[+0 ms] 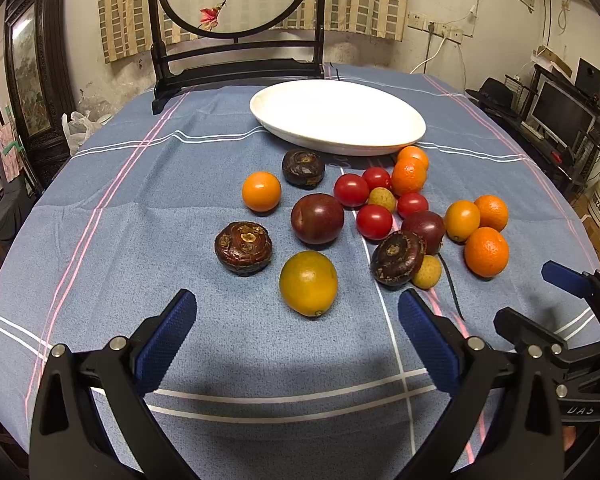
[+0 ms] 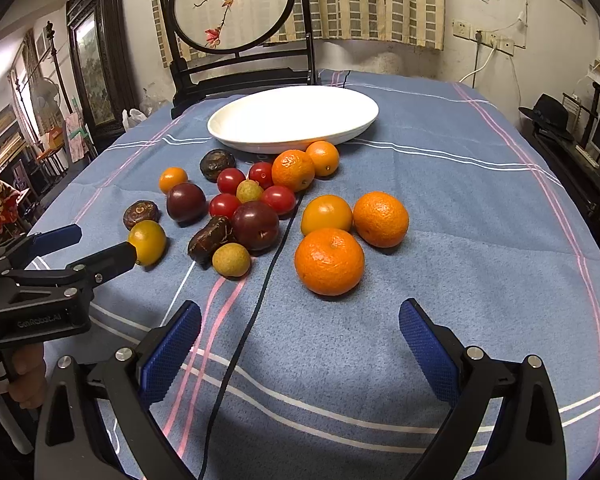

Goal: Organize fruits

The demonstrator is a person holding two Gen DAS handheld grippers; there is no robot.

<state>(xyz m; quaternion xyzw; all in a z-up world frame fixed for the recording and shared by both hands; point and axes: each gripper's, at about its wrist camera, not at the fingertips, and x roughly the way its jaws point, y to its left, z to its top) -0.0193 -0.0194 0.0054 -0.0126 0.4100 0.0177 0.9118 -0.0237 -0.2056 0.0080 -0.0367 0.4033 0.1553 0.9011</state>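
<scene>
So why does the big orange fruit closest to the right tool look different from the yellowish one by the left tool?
The bright orange, dimpled mandarin looks bigger and flatter; the smooth yellow-orange kumquat-like fruit looks smaller and more egg-shaped. The mandarin is deep orange; the other is duller, yellow-green. The mandarin lies ahead of the open right tool; the other lies ahead of the open left tool. Both rest on the blue striped tablecloth, not on the plate.

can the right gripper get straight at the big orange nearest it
Probably yes. The right gripper is open and aimed at the nearest orange, with only bare tablecloth between. Another orange and a yellow-orange fruit sit close behind it, not in front.
</scene>
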